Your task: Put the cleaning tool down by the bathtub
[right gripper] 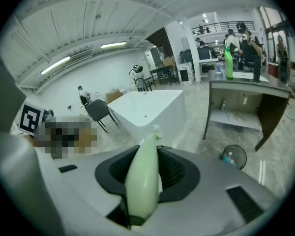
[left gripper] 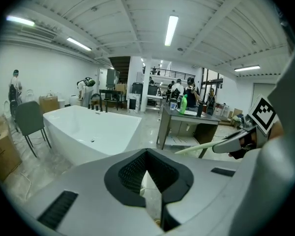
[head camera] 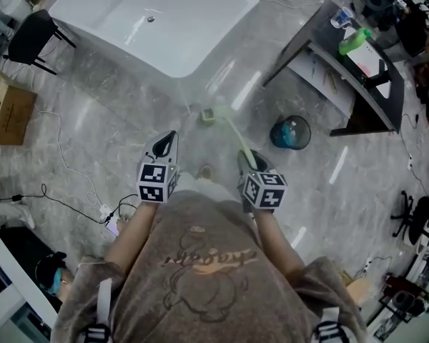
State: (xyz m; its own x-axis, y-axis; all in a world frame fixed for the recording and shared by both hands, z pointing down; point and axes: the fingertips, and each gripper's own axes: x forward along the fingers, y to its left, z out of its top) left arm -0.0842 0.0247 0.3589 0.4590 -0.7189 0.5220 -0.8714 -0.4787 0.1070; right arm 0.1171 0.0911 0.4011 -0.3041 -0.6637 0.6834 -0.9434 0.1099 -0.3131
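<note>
Shirt (head camera: 200, 263) fills the near edge of the head view, and just beyond it I read the right gripper (head camera: 245, 159). Its jaws are clamped on the near end of the pale green cleaning tool (head camera: 230, 128). The tool's head sits just beside the corner of the bathtub (head camera: 200, 84); I cannot tell whether it touches the floor (head camera: 129, 120). Left gripper (head camera: 168, 143): jaws pressed together, nothing between them.

Hazards, in my judgement:
- The long handle is held at one end only, so it can pivot in the pads.
- Release while the tool is tilted lets it topple against the tub wall.
- A floor cable (head camera: 71, 170) on the person's left can snag a foot.

Pose: both forearms (head camera: 132, 231) reach forward, with the grippers side by side, apart, both angled down.
</note>
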